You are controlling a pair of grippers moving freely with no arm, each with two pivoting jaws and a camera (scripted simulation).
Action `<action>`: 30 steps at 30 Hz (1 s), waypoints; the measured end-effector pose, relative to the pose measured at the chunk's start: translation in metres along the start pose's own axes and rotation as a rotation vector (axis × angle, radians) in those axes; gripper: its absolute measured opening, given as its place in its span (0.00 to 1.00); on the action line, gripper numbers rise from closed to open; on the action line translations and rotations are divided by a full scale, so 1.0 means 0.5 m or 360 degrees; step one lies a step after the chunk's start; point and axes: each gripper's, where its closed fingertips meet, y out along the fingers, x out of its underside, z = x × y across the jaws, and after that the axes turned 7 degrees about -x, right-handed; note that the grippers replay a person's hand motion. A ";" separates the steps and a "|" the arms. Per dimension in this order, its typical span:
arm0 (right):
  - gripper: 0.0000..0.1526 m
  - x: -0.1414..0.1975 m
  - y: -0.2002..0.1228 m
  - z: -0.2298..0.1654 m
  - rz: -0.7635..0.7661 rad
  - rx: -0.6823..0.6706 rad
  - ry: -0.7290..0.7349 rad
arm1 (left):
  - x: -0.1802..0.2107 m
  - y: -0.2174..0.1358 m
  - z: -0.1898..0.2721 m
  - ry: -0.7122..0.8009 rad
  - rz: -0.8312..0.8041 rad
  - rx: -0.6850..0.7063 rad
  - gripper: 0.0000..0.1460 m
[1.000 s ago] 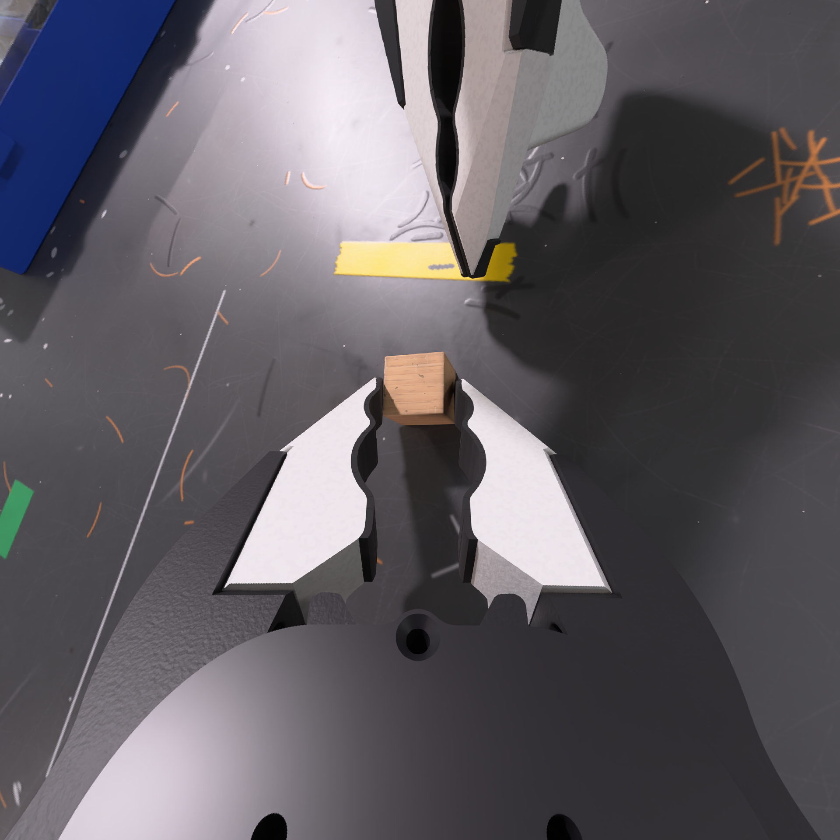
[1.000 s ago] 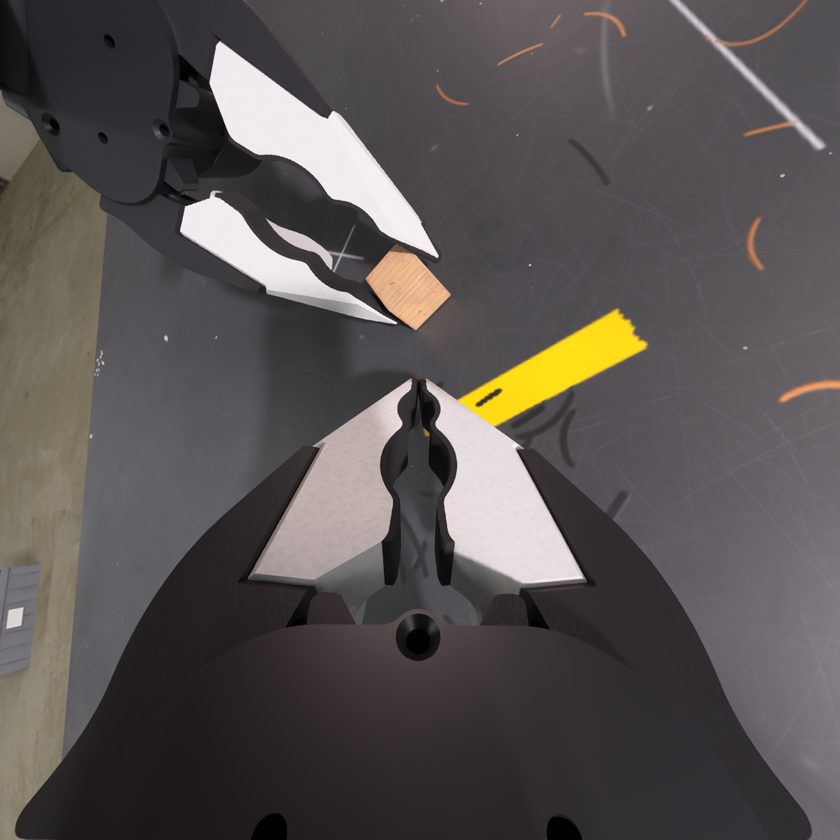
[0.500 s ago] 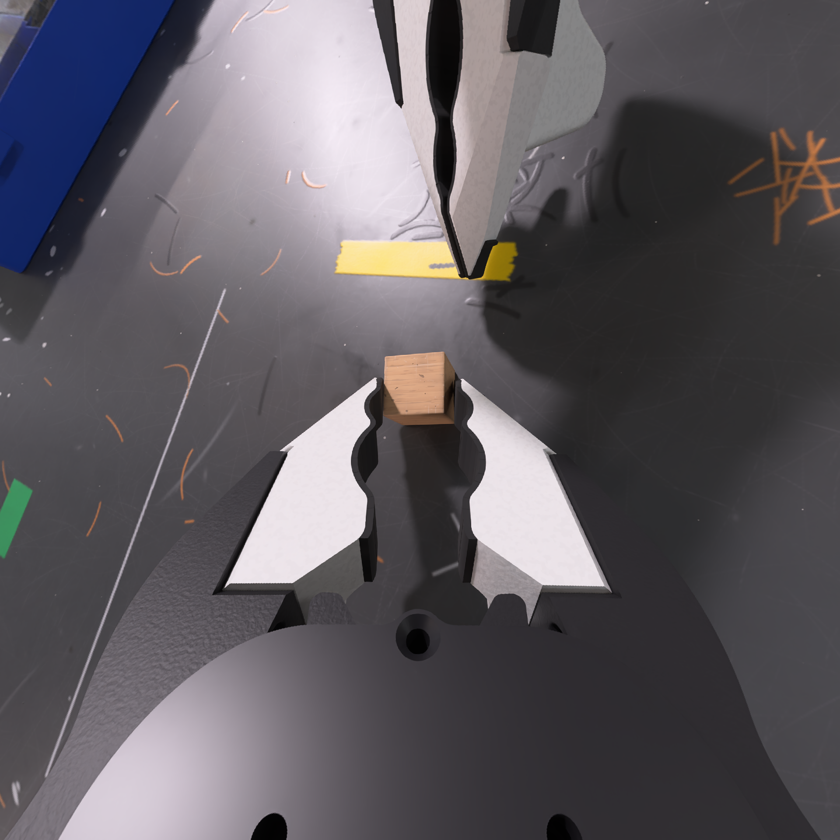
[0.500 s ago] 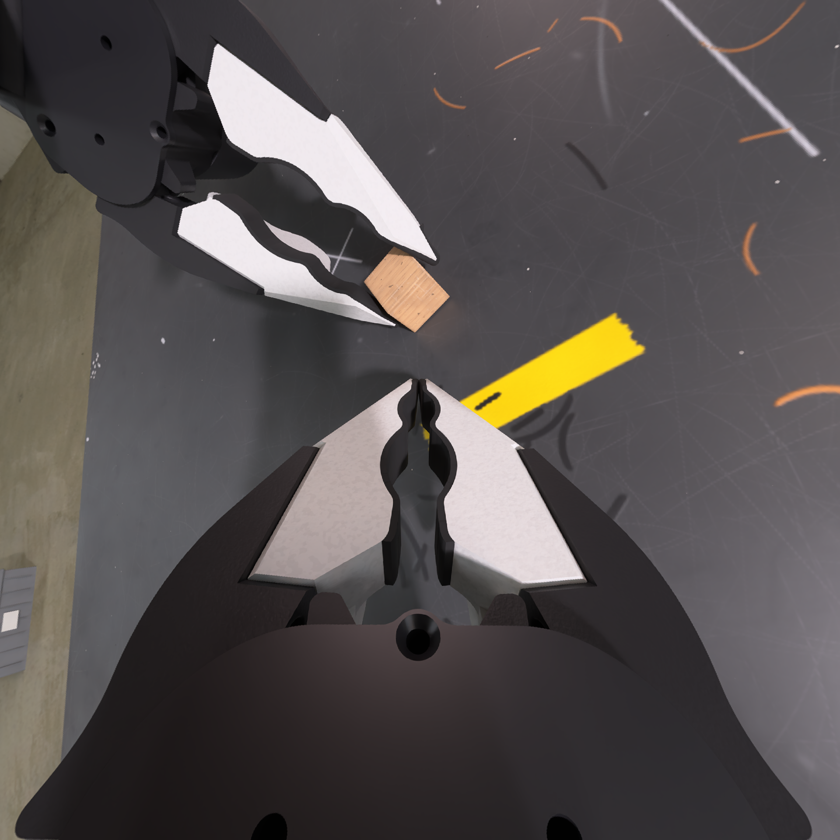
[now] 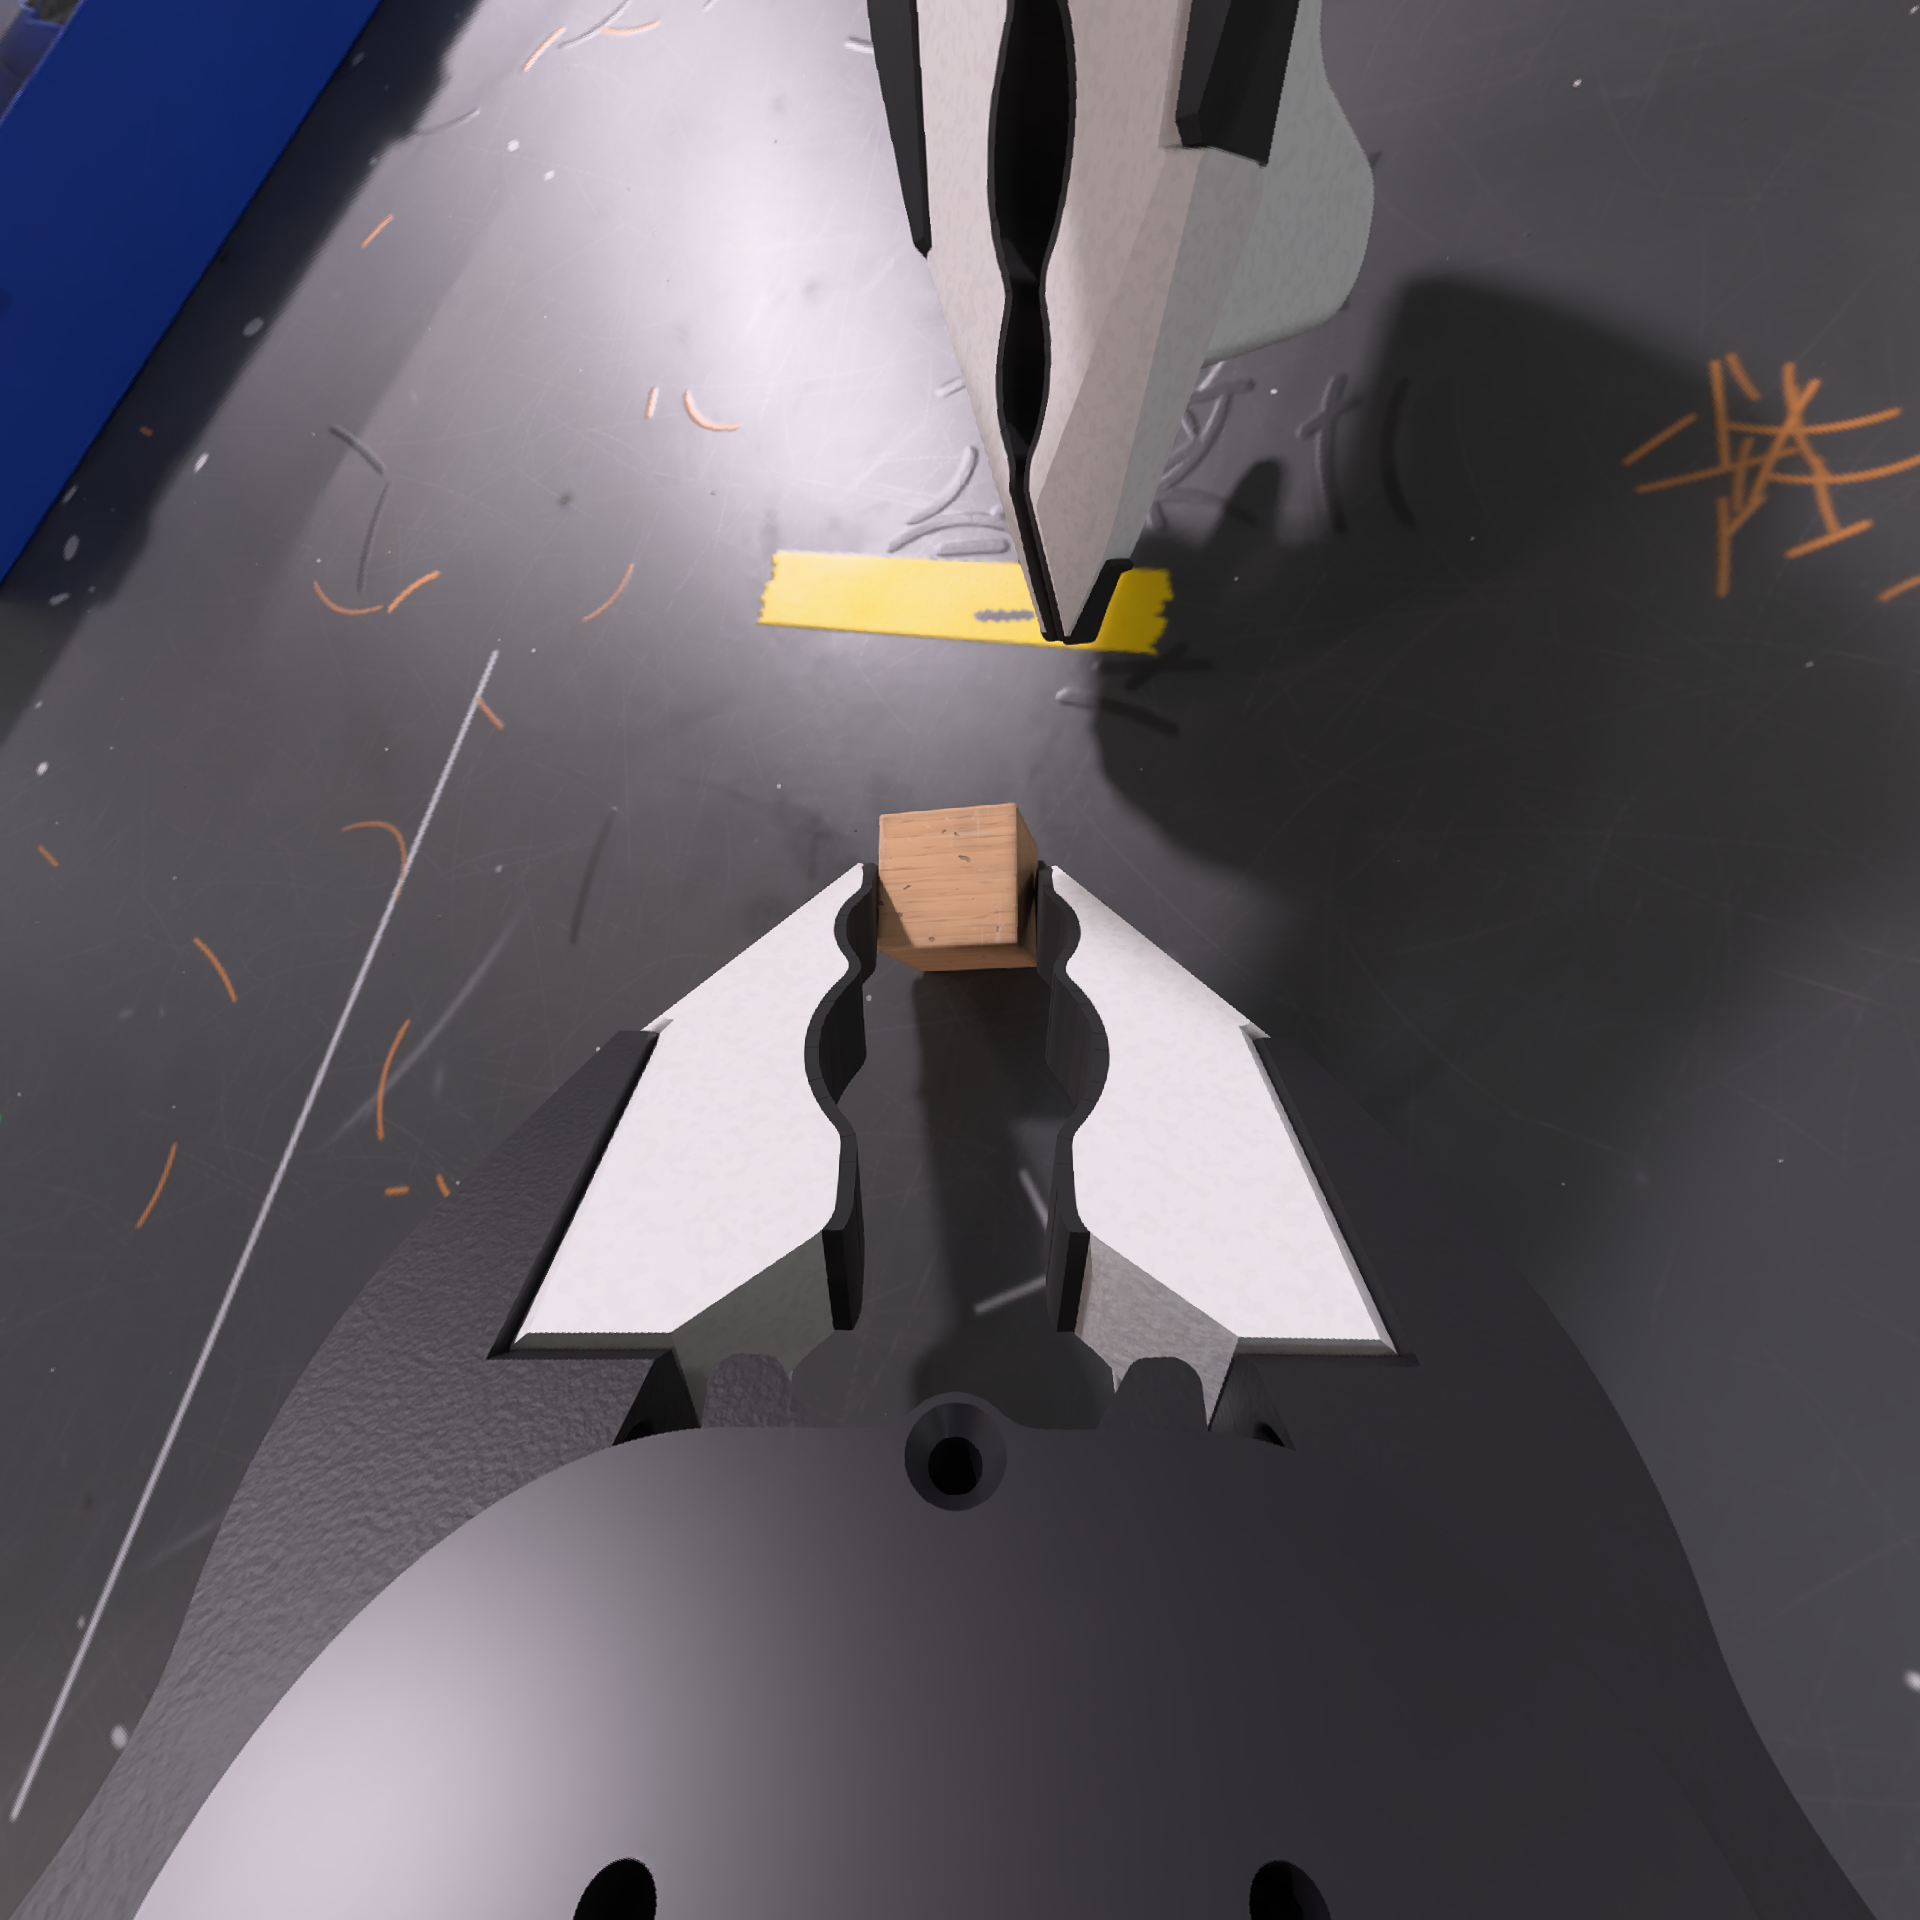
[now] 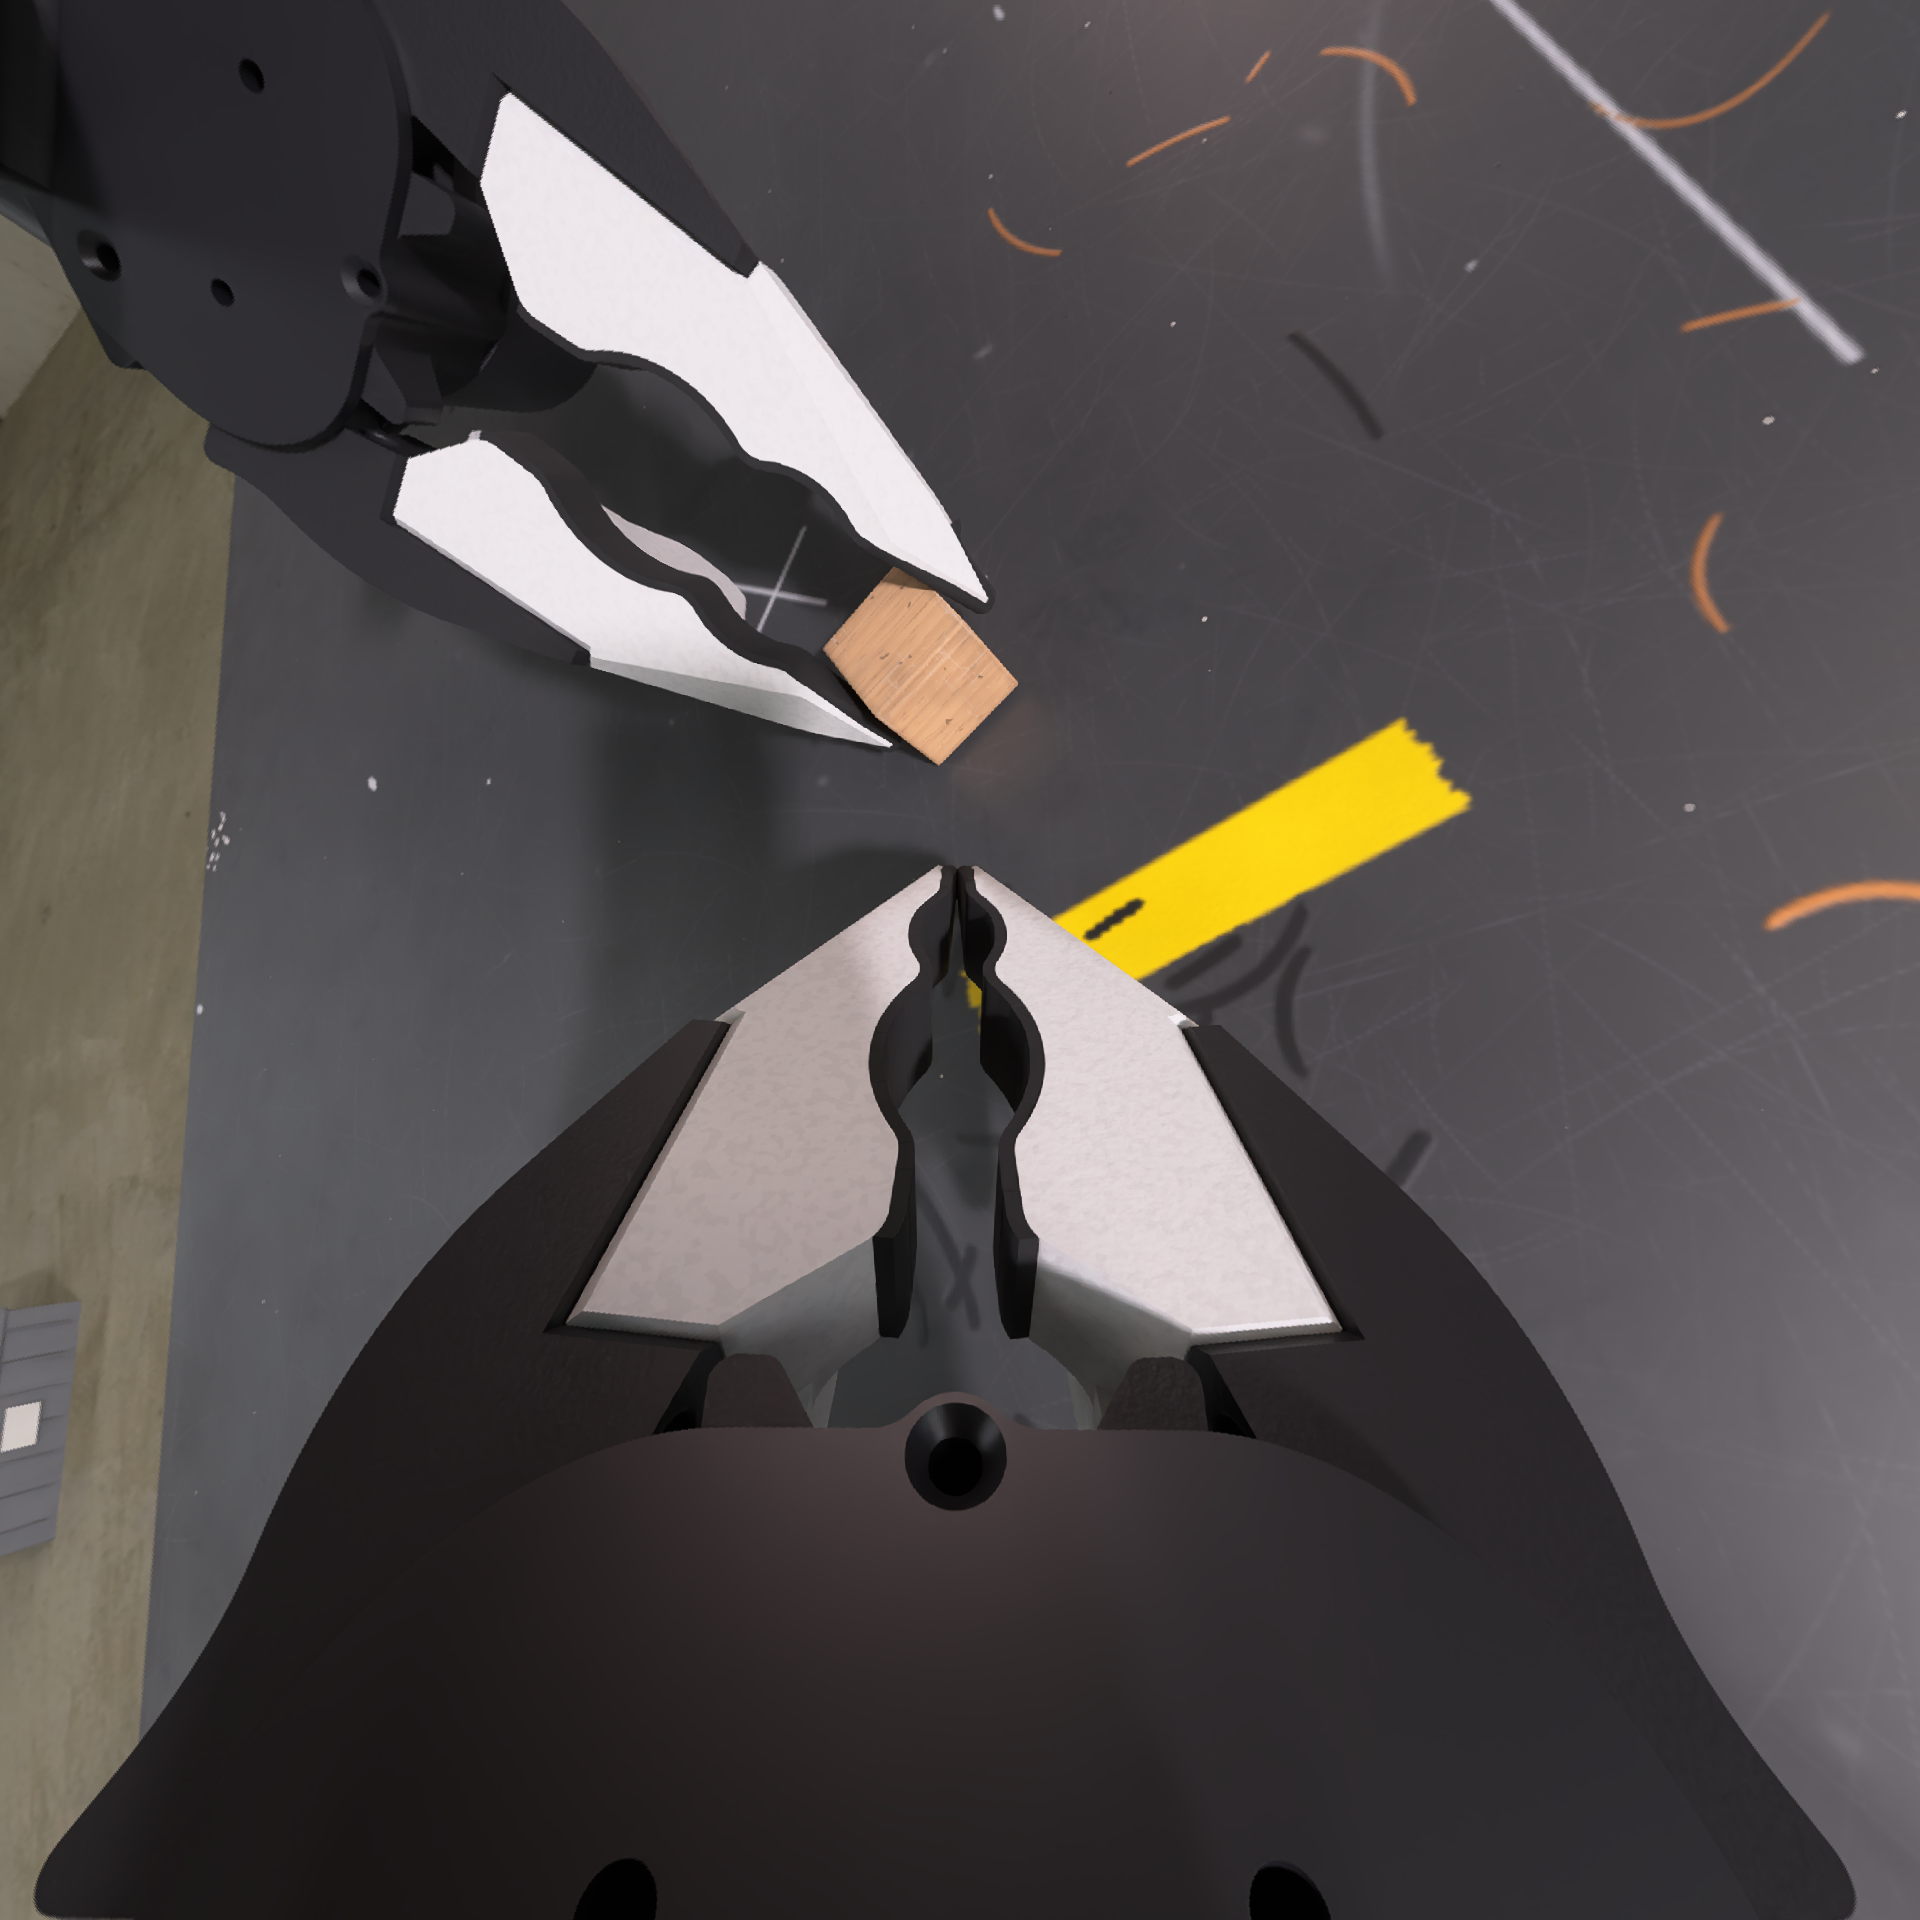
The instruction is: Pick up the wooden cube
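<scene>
Wooden cube (image 5: 957, 902) sits pinched between the left gripper's (image 5: 957, 904) fingertips, jaws narrow; right gripper (image 6: 954, 873) nearby is closed, empty.

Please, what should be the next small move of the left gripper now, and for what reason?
Probably a short, straight lift. The left gripper is shut on the wooden cube, held only at the fingertips, with much of the cube sticking out past them. The right gripper is shut and empty, close by over the yellow tape, so lifting straight up avoids it.
</scene>
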 end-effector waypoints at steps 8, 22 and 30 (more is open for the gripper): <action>0.00 0.000 0.001 0.000 -0.0002 -0.0004 -0.0001 | -0.009 -0.009 -0.002 -0.0064 0.0050 0.0035 0.21; 0.00 -0.005 0.001 -0.010 -0.0003 -0.0047 -0.0007 | -0.004 -0.007 -0.003 -0.0059 0.0030 0.0038 0.21; 0.00 -0.005 0.001 -0.010 0.0003 -0.0058 0.0004 | -0.003 -0.004 -0.005 -0.0050 0.0025 0.0032 0.21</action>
